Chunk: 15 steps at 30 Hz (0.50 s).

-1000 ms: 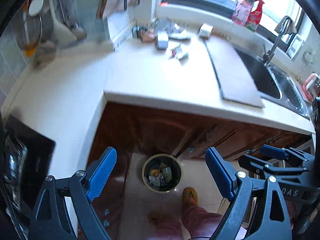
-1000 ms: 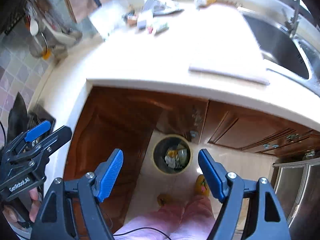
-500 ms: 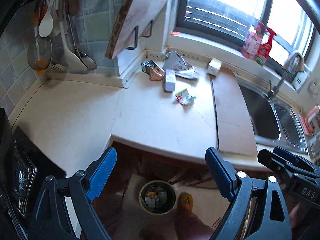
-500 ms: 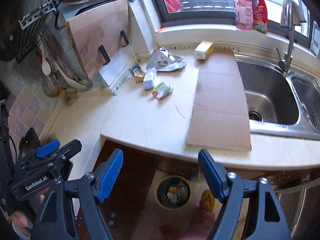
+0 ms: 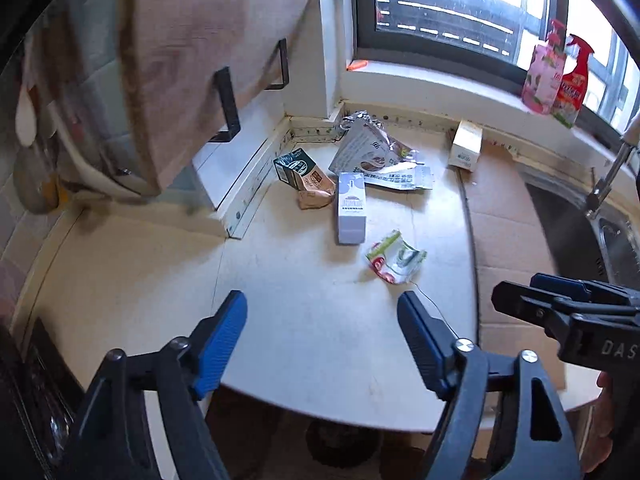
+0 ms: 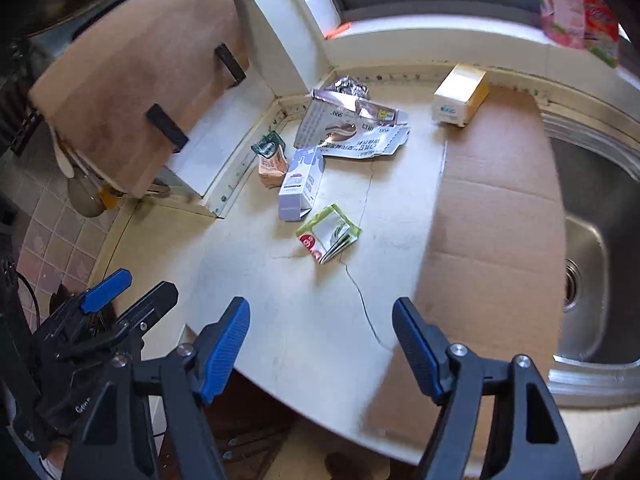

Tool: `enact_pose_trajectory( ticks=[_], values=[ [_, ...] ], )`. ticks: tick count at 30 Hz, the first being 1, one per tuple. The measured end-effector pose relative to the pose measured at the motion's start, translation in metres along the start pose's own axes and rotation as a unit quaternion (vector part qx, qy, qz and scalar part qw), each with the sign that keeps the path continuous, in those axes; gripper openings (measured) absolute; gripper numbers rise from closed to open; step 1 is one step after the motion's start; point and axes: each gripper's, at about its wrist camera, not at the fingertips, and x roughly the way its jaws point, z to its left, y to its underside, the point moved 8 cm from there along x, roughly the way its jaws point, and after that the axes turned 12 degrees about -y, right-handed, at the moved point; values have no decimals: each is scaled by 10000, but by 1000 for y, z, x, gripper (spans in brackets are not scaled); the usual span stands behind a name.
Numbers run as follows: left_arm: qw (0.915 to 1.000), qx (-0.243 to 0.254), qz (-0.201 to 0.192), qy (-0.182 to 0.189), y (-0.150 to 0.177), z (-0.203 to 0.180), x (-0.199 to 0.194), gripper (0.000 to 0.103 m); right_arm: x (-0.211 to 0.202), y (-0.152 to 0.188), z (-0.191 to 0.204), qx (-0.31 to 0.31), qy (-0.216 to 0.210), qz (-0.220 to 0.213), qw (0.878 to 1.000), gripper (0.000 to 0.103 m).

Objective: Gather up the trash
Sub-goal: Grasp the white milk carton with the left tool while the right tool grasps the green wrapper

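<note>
Step in hand was judged to be the approach to the next pick — nothing was held. Left gripper point(image 5: 322, 316) and right gripper point(image 6: 321, 322) were both seen with jaws spread wide and empty, poised over the near edge of the countertop point(image 6: 280, 300).

Nearest trash: a crumpled green-and-red wrapper point(image 6: 329, 234), lying flat just past the grippers. The next move was judged to call for one gripper to be lowered over it and closed (thin foil — a low, square pinch would be needed).

Just beyond it, a white-and-lilac carton point(image 6: 301, 185) lay on its side, near but apart from the wrapper. Further back, a small brown pouch point(image 6: 271, 164) and a torn silver bag point(image 6: 352, 128) were bunched in the corner; a yellow-and-white box point(image 6: 460, 96) sat apart to the right at the edge of a cardboard sheet point(image 6: 492, 208).

No obstruction was seen on the way to the wrapper. A cutting board point(image 6: 132, 80) overhung the far-left corner — a likely clearance issue for the pouch. The sink point(image 6: 592, 240) lay to the right.
</note>
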Motion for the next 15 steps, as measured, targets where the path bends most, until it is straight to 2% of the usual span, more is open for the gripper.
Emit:
enact_pose_trajectory(
  ticks=[4,7,11,15],
  values=[
    [9999,50,99,19,-13,-5,34,71,49,-17,-19,220,-79,383,9990,60],
    [9999,57,162,11,-20,-7,54,71,79,-22,-28,313,-68,560,9979,56],
    [9997,16,259,32,-24,-8,69,71,104,-26,-35,436,-144,733,9962,53],
    [9996,49,292,-6,-27,-11,79,71,125,-29,-40,598,-237,933,9936,42]
  ],
)
